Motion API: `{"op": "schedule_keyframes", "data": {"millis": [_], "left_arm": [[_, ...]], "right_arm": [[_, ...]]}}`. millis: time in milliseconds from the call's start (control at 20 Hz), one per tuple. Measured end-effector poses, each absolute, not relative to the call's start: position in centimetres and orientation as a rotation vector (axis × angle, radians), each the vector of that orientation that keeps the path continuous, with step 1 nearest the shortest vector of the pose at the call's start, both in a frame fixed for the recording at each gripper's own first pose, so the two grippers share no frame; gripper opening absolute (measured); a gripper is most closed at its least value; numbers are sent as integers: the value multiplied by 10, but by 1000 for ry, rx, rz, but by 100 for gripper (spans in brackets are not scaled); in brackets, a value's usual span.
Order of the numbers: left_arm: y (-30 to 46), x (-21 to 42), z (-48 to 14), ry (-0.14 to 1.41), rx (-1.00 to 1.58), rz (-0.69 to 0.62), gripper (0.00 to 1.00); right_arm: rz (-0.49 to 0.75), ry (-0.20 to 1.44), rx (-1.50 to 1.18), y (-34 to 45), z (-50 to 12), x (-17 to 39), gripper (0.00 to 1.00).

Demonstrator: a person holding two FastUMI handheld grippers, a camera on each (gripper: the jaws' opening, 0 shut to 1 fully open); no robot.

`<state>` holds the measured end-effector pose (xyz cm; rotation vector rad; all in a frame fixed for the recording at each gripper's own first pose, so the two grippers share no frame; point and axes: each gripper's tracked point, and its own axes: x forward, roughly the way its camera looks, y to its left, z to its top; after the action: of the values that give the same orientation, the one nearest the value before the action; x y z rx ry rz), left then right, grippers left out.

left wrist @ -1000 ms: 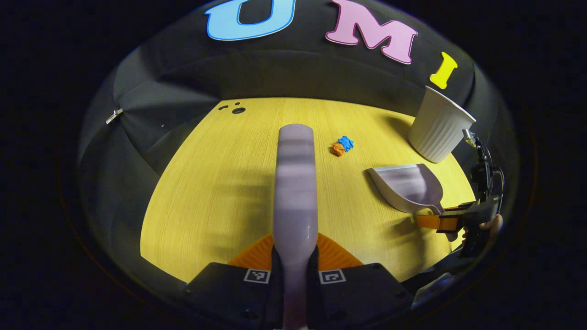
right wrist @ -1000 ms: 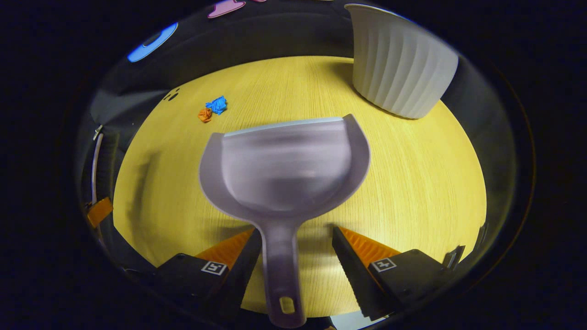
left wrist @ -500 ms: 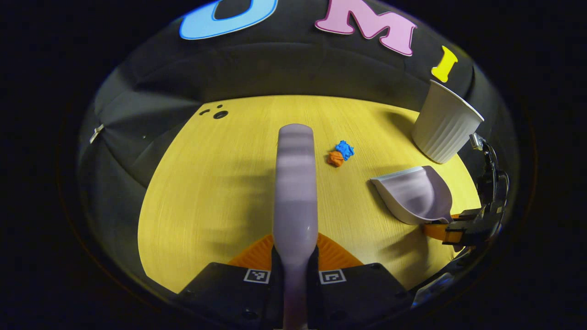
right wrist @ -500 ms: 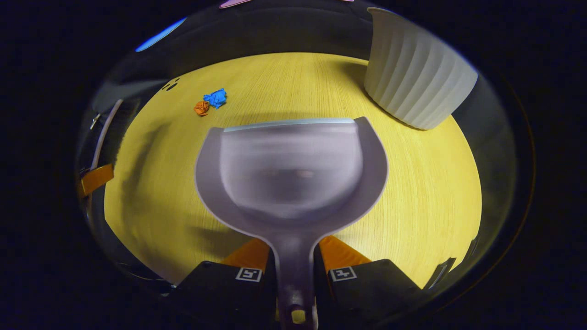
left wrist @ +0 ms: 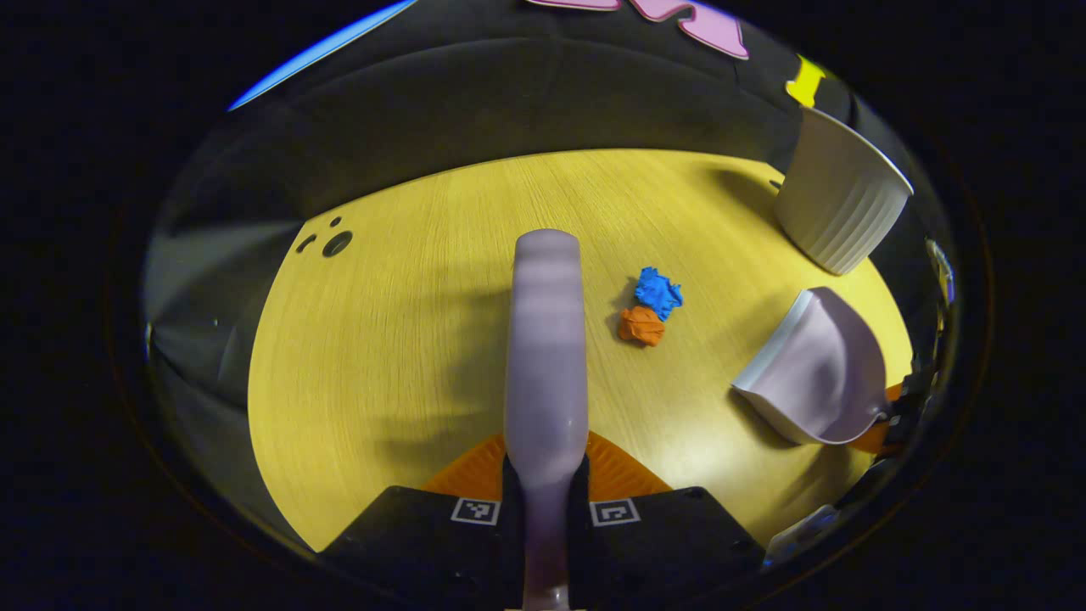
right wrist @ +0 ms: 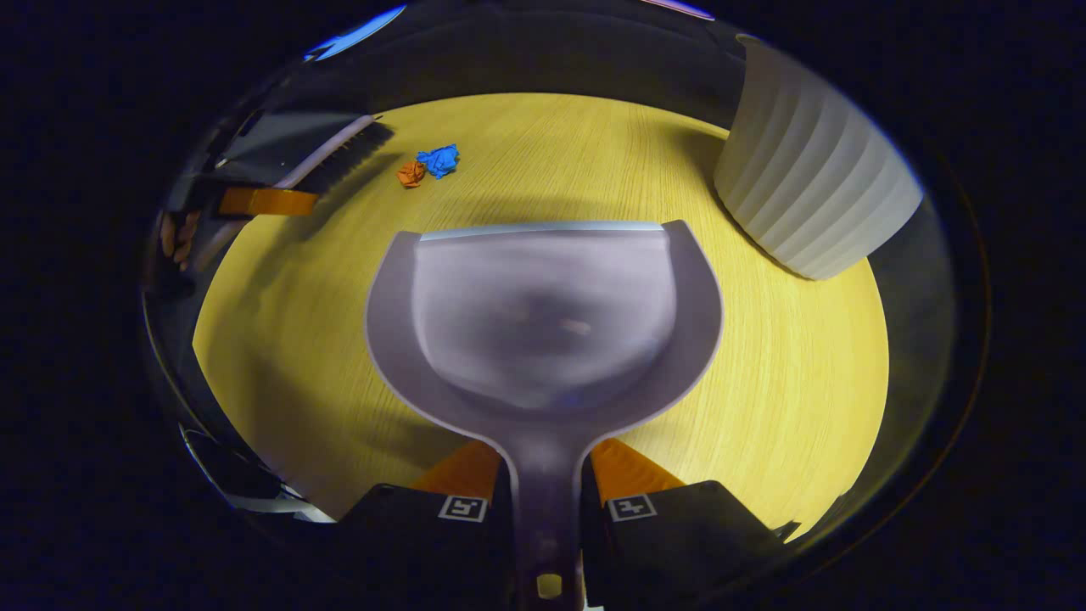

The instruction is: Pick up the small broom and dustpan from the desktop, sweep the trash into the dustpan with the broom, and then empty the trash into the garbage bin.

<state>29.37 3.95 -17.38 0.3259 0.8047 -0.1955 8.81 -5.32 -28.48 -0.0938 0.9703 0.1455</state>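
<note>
My left gripper [left wrist: 544,484] is shut on the pale lilac broom [left wrist: 545,339], whose back runs straight ahead above the yellow desktop [left wrist: 407,339]. Two bits of trash lie just right of the broom's tip: a blue paper ball [left wrist: 658,292] and an orange one [left wrist: 641,326]. My right gripper [right wrist: 543,488] is shut on the handle of the lilac dustpan [right wrist: 543,314], held over the desktop with its open edge facing forward. In the right gripper view the broom's bristles [right wrist: 344,157] and the trash [right wrist: 428,165] sit at the far left. The dustpan [left wrist: 814,369] appears tilted at the right of the left gripper view.
A white ribbed garbage bin [right wrist: 810,195] stands at the far right of the desktop, close to the dustpan's front right; it is also in the left gripper view [left wrist: 840,204]. Small dark holes [left wrist: 331,244] mark the desktop's far left. A hand [right wrist: 178,238] holds the left gripper.
The right gripper closed on the dustpan's handle and lifted it. The left gripper with the broom tipped downward and moved nearer the trash. The dustpan turned toward the trash.
</note>
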Motion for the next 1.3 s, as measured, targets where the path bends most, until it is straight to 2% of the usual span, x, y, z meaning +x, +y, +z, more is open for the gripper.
{"op": "schedule_keyframes", "data": {"millis": [100,250,350,400,450,600,650,700,1250,1300], "left_arm": [[32,311,-175,814,363,-235,24],[19,334,-178,825,435,-281,24],[10,342,-175,830,495,-325,24],[5,345,-174,834,528,-353,24],[-2,346,-175,849,556,-397,24],[-17,344,-183,910,664,-519,26],[-25,342,-183,909,688,-554,24],[-33,339,-185,916,705,-587,24],[-144,231,-217,1056,709,-888,25],[-153,216,-219,1078,686,-908,25]], "right_arm": [[168,965,-135,-61,-277,89,33],[218,954,-218,-69,-270,85,40],[247,955,-261,-72,-267,79,33],[259,962,-269,-72,-267,77,40],[268,970,-275,-71,-270,76,36],[285,974,-286,-67,-269,75,36],[289,974,-287,-65,-269,74,33],[293,973,-284,-63,-268,75,36],[301,960,-281,-68,-273,71,36],[302,958,-284,-69,-273,71,33]]}}
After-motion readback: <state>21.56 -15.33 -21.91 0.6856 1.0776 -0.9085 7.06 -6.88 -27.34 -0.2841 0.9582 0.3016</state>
